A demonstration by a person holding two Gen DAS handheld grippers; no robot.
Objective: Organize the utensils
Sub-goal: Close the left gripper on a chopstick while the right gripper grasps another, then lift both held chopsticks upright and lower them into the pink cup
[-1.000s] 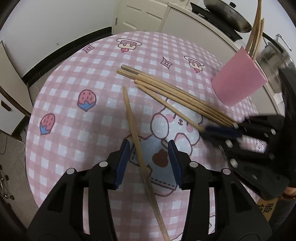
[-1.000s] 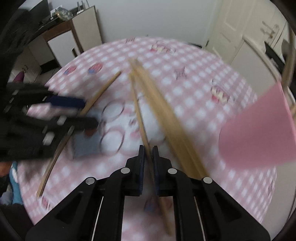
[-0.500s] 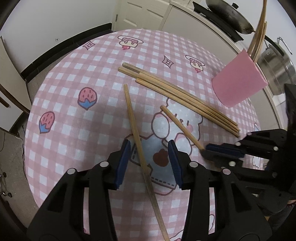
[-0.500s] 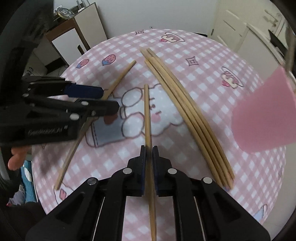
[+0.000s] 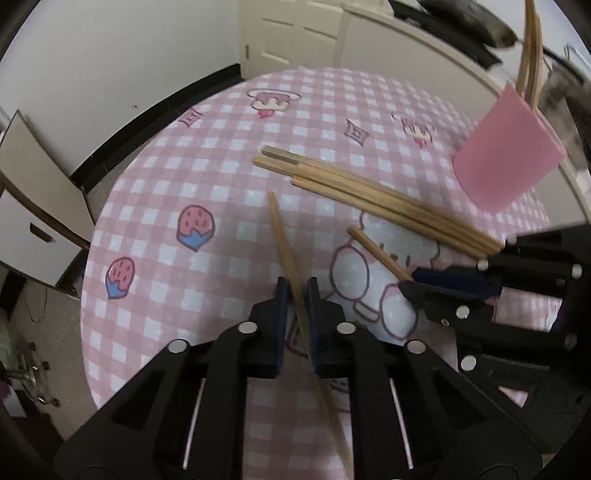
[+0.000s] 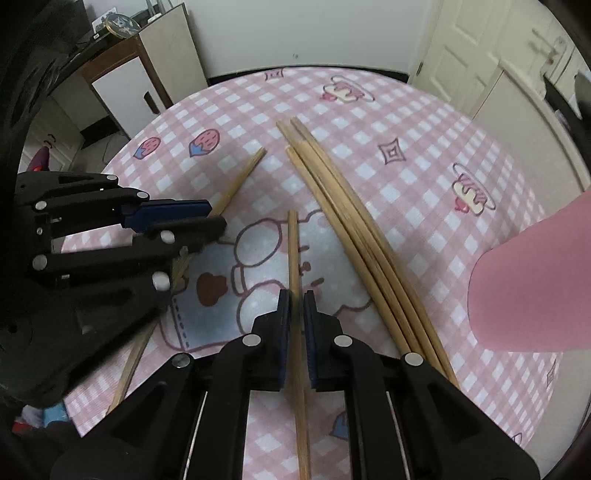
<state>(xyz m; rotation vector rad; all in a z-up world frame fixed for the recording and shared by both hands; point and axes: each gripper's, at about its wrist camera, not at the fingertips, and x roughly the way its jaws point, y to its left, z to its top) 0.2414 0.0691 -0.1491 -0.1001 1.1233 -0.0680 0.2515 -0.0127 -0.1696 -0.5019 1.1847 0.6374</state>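
Note:
On the pink checked tablecloth (image 5: 229, 155) a lone wooden chopstick (image 5: 282, 236) runs between my left gripper's (image 5: 296, 291) blue pads. Its jaws are closing and press on the stick. My right gripper (image 6: 296, 295) is shut on a second chopstick (image 6: 293, 251), which lies apart from a bundle of several chopsticks (image 6: 343, 210). A pink cup (image 5: 506, 166) at the right holds more upright chopsticks (image 5: 530, 55). In the right wrist view the left gripper (image 6: 214, 218) shows at the left over its chopstick (image 6: 240, 181). The right gripper (image 5: 410, 280) appears at the right of the left wrist view.
The round table's edge (image 5: 110, 192) drops to the floor on the left. A white cabinet (image 6: 122, 85) stands beyond the table, and a cream door (image 6: 476, 44) is behind it. A counter with a dark pan (image 5: 461, 22) lies past the pink cup (image 6: 535, 288).
My left gripper's jaws have closed from wide apart onto the lone chopstick. My right gripper has drawn its chopstick away from the bundle, closer to the left gripper.

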